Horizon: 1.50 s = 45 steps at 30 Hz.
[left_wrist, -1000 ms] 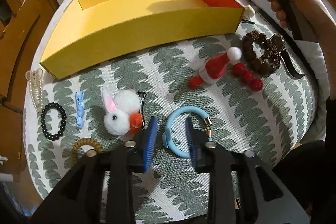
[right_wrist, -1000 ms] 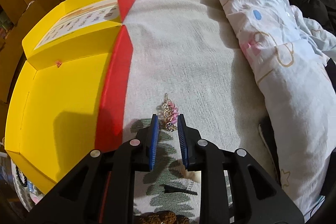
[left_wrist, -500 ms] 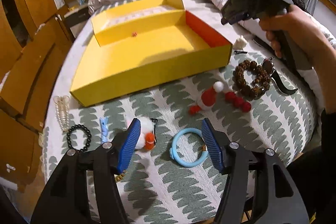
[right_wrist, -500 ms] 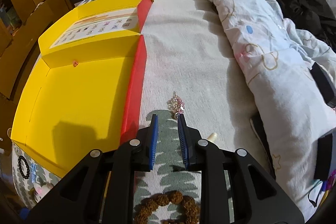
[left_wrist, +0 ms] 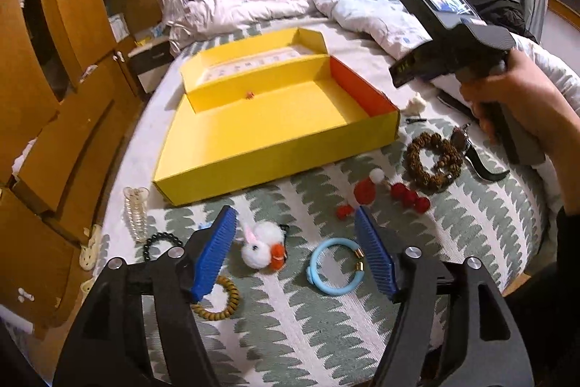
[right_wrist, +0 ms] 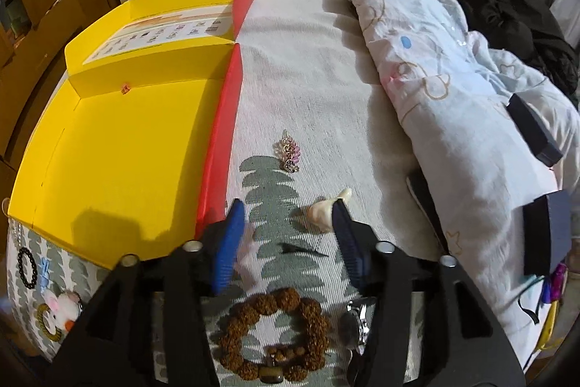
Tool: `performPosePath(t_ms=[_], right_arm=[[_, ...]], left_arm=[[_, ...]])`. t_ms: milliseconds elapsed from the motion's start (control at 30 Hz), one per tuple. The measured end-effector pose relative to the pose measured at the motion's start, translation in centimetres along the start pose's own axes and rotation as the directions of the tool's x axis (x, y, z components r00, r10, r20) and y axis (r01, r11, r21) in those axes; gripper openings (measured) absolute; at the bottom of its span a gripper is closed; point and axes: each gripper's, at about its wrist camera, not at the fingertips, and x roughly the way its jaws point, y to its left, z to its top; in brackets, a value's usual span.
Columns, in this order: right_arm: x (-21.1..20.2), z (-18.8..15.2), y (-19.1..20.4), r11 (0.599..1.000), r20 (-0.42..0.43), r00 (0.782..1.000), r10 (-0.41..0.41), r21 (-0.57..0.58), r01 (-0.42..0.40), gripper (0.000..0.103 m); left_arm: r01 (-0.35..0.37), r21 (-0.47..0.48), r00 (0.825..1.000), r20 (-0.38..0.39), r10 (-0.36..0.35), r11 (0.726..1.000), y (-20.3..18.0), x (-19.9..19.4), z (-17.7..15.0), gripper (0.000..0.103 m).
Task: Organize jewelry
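Jaws apart on both grippers, left gripper (left_wrist: 295,254), right gripper (right_wrist: 286,242), one yellow box (left_wrist: 275,147), one blue bracelet (left_wrist: 335,266)

The left gripper's (left_wrist: 295,254) own fingers hide part of what lies beneath them: its left finger (left_wrist: 214,256) covers part of a black bead bracelet (left_wrist: 156,243) and the top of a coiled brown hair tie (left_wrist: 223,305). A small blue item (left_wrist: 204,226) peeks from behind that finger, too little showing to identify. In the right wrist view, the right gripper's (right_wrist: 286,242) left finger (right_wrist: 228,242) is smeared by motion blur. The wristwatch (right_wrist: 353,321) sits mostly behind the right finger. A brown bead bracelet (right_wrist: 275,338) is cut by the bottom edge. The printing inside the yellow box lid (right_wrist: 163,31) is too small to read.
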Motion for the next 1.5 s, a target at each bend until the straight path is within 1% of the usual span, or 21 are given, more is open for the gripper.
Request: performPosePath(t_ms=[167,400,533,600,633,700,867,967,1000,1033,1100,1267,1367,1500], right_arm=[[-1.3,-0.8,1.0,1.000,0.005,1.000,0.006,-0.021,-0.006,0.056],[-2.4,-1.6,2.0,0.999,-0.007,1.000,0.012,-0.041,-0.013,0.056],[-3.1,-2.3,2.3,0.999,-0.009,1.000,0.014,-0.041,-0.014,0.056],[-3.3,-2.7,2.3,0.999,-0.013,1.000,0.017,-0.040,-0.017,0.056],[-3.4,-3.0,2.4,0.999,-0.015,1.000,0.019,-0.041,-0.019,0.056],[-3.6,-3.5,2.5,0.999,-0.019,1.000,0.025,-0.036,-0.026,0.056],[-4.1,-4.5,2.4,0.999,-0.025,0.999,0.038,-0.027,-0.038,0.056],[-4.5,-4.9,2.2,0.999,-0.024,0.999,0.036,-0.015,-0.036,0.061],[-4.6,-5.1,2.1,0.999,-0.023,0.999,0.035,-0.013,-0.035,0.065],[-4.7,-5.2,2.0,0.999,-0.020,0.999,0.034,-0.012,-0.034,0.069],[-5.1,-5.6,2.0,1.000,-0.009,1.000,0.028,-0.009,-0.028,0.071],[-5.3,-6.4,2.2,1.000,-0.011,1.000,0.025,-0.015,-0.025,0.074],[-5.3,-6.9,2.7,0.999,-0.016,1.000,0.023,-0.026,-0.024,0.076],[-5.1,-7.6,3.3,0.999,-0.026,0.999,0.019,-0.043,-0.020,0.077]], left_arm=[[-0.025,-0.010,0.998,0.052,0.025,1.000,0.4,-1.3,0.1,0.071],[-0.023,-0.017,0.997,0.074,0.024,1.000,0.5,-2.2,0.1,0.072],[-0.028,-0.031,0.996,0.083,0.030,0.999,0.9,-2.4,0.2,0.079],[-0.030,-0.043,0.996,0.080,0.034,0.999,1.3,-2.4,0.2,0.081],[-0.030,-0.048,0.996,0.077,0.034,0.998,1.5,-2.3,0.3,0.085],[-0.030,-0.076,0.997,0.064,0.035,0.997,2.2,-2.0,0.5,0.088],[-0.034,-0.146,0.999,0.014,0.037,0.989,4.6,-0.7,0.9,0.090],[-0.044,-0.191,0.999,-0.013,0.042,0.981,6.3,0.0,1.1,0.093],[-0.053,-0.204,0.999,-0.023,0.049,0.978,6.7,0.3,1.1,0.093],[-0.063,-0.214,0.998,-0.031,0.058,0.975,7.2,0.5,1.0,0.093],[-0.098,-0.231,0.995,-0.044,0.091,0.968,8.0,0.8,1.0,0.093],[-0.153,-0.219,0.988,-0.059,0.144,0.964,8.5,1.4,1.0,0.094],[-0.179,-0.196,0.984,-0.044,0.174,0.964,8.2,1.4,1.0,0.094],[-0.184,-0.177,0.983,-0.032,0.182,0.967,7.7,1.3,1.1,0.097]])
